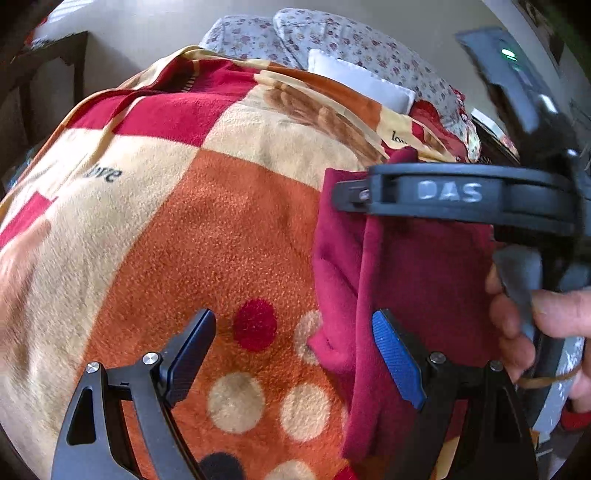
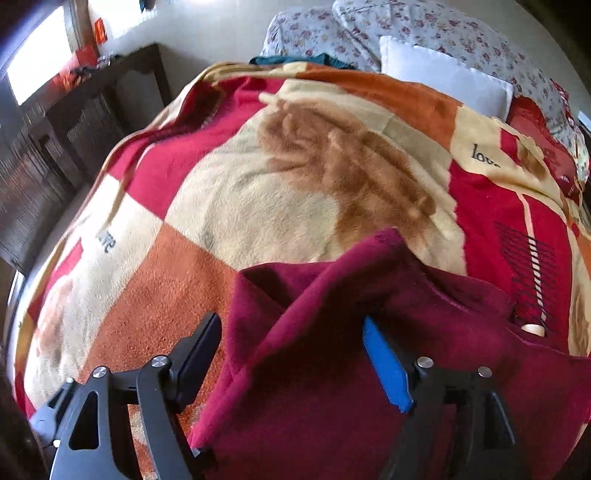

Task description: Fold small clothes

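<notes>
A dark red fleece garment [image 1: 424, 280] lies on a patterned blanket [image 1: 207, 229] on a bed. My left gripper [image 1: 295, 350] is open above the blanket, its blue-padded finger [image 1: 397, 362] over the garment's left edge. The right gripper shows in the left wrist view as a black tool marked DAS [image 1: 450, 192] held by a hand, reaching across the garment's far part. In the right wrist view my right gripper [image 2: 291, 350] is open, with the garment [image 2: 332, 369] rumpled and folded over between and under the fingers. Neither gripper holds cloth.
Floral pillows [image 2: 424, 26] and a white pillow [image 2: 443, 81] sit at the head of the bed. A dark wooden cabinet [image 2: 74, 129] stands by the bed's left side. The blanket [image 2: 258, 184] spreads wide to the left of the garment.
</notes>
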Demonstrator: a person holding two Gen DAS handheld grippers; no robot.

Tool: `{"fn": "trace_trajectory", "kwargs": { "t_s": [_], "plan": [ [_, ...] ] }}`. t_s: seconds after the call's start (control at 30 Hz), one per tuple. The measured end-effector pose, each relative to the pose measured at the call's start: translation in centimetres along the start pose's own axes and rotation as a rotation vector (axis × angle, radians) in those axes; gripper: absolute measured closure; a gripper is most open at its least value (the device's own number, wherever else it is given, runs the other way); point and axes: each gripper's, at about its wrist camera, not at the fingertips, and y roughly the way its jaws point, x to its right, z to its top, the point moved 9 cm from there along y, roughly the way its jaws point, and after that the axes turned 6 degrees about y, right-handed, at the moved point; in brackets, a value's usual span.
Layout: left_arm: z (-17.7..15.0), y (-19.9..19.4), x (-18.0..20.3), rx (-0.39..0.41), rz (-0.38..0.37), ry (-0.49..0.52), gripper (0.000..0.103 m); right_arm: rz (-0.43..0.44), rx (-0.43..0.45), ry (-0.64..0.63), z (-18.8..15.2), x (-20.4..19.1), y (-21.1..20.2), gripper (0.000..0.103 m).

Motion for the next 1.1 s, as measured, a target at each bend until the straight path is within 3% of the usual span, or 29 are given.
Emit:
{"fn": "trace_trajectory", "kwargs": {
  "t_s": [0.13, 0.27, 0.3, 0.4, 0.43, 0.53, 0.67, 0.8, 0.93, 0.97, 1.0, 1.07, 1.1],
  "plan": [
    [-0.2, -0.1, -0.2, -0.009, -0.015, -0.007, 0.017, -0.055, -0.023, -0.043, -0.2, -0.9, 1.3, 0.005],
    [-0.5, 0.1, -0.4, -0.025, -0.037, -0.032, 0.017, -0.137, -0.014, -0.113, -0.4, -1.2, 2.6, 0.005],
    [-0.5, 0.1, -0.5, -0.026, -0.043, -0.042, 0.017, -0.152, -0.005, -0.127, -0.6, -1.3, 2.6, 0.009],
    [-0.5, 0.2, -0.6, -0.026, -0.046, -0.05, 0.017, -0.207, 0.053, -0.215, -1.0, -1.2, 1.9, 0.042],
    [-0.5, 0.3, -0.5, -0.026, -0.045, -0.048, 0.017, -0.189, 0.059, -0.222, -1.2, -1.1, 1.6, 0.058],
    [-0.5, 0.2, 0.1, -0.019, -0.065, -0.045, 0.015, -0.084, 0.071, -0.177, -1.3, -0.3, -0.2, 0.083],
    [-0.7, 0.0, 1.3, -0.006, -0.096, -0.039, 0.014, 0.068, 0.119, -0.068, -1.4, 1.1, -3.6, 0.086],
    [-1.0, 0.0, 3.5, 0.006, -0.132, 0.009, 0.014, 0.136, 0.156, 0.001, -1.4, 2.4, -5.7, 0.087],
    [-1.1, 0.4, 5.5, 0.032, -0.044, 0.138, 0.015, 0.194, 0.186, 0.044, -1.6, 3.5, -7.7, 0.087],
    [-1.0, 0.2, 5.9, 0.042, -0.041, 0.146, 0.024, 0.198, 0.195, 0.048, -1.8, 3.9, -8.2, 0.088],
    [-0.9, -0.4, 6.8, 0.046, -0.064, 0.148, 0.043, 0.205, 0.203, 0.054, -1.9, 4.4, -8.8, 0.088],
    [-0.8, -1.4, 8.4, 0.043, -0.116, 0.142, 0.066, 0.212, 0.219, 0.062, -2.1, 5.6, -10.1, 0.088],
    [-0.6, -2.0, 9.2, 0.055, -0.125, 0.144, 0.07, 0.215, 0.235, 0.068, -2.2, 6.3, -11.0, 0.088]
  ]
}}
